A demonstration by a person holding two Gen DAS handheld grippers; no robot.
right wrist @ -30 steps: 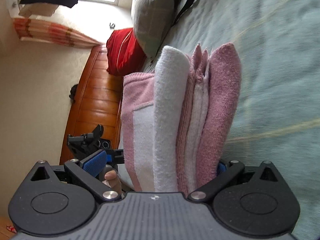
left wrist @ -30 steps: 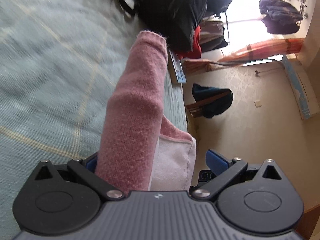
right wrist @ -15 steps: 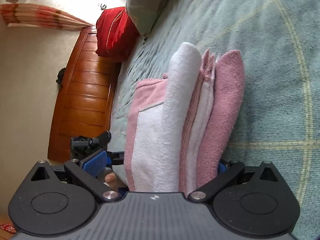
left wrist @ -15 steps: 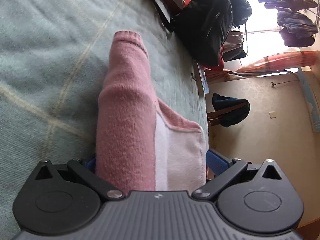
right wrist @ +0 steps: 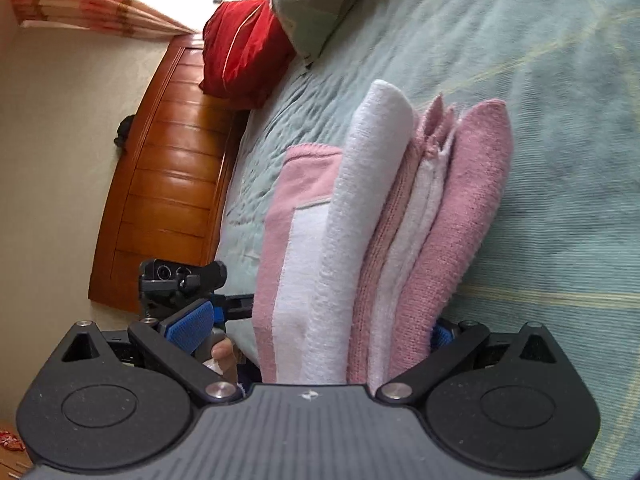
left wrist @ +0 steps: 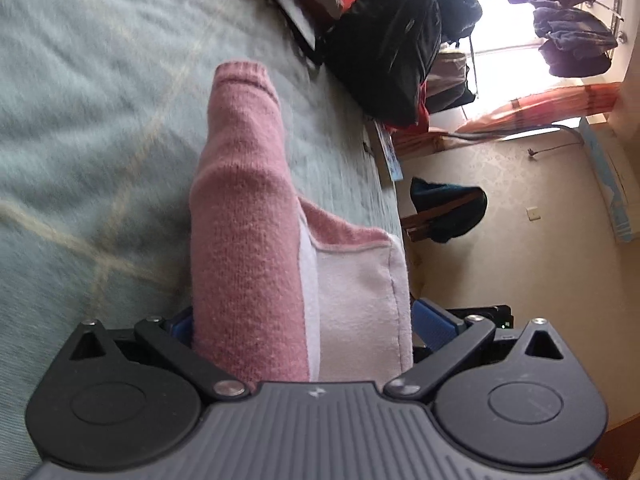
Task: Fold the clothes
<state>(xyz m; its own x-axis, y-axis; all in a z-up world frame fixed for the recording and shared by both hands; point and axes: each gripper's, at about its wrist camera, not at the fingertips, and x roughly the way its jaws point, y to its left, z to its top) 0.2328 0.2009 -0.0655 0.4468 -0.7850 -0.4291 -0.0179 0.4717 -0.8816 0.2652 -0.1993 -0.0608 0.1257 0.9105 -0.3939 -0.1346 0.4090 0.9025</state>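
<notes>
— Where to find the folded pink-and-white knitted sweater (left wrist: pixel 248 240)?

— On the pale green quilted bedspread (left wrist: pixel 80 120), stacked in layers, reaching right in between the pads of both tools.

— Grip of the left gripper (left wrist: pixel 306 322)?

— Spread wide, with the bundle filling the gap. One blue pad just beside the white edge, the other hidden behind the pink roll. Cannot tell whether pressing or merely beside.

— And the right gripper (right wrist: pixel 316 328)?

— Spread wide too. Far pad against the pink outer fold; near pad clearly apart from the cloth, with bare air between.

— Anything holding other things?

— Only a black backpack (left wrist: pixel 384 40) at the far end of the bed, contents hidden.

— Room around the edges?

— Plenty of bare bedspread on the far side of the bundle. Close to the bed's edge on the other side, with floor beyond. Past the sweater, a red cushion (right wrist: pixel 244 48) and a grey-green pillow (right wrist: pixel 312 0) against the orange wooden headboard (right wrist: pixel 168 184).

— Seen from one side only?

— From the right wrist: the separate layers end-on, the left tool, and a fingertip (right wrist: pixel 224 356) of the person. From the left wrist: dark clothes hanging by the window (left wrist: pixel 572 20).
</notes>
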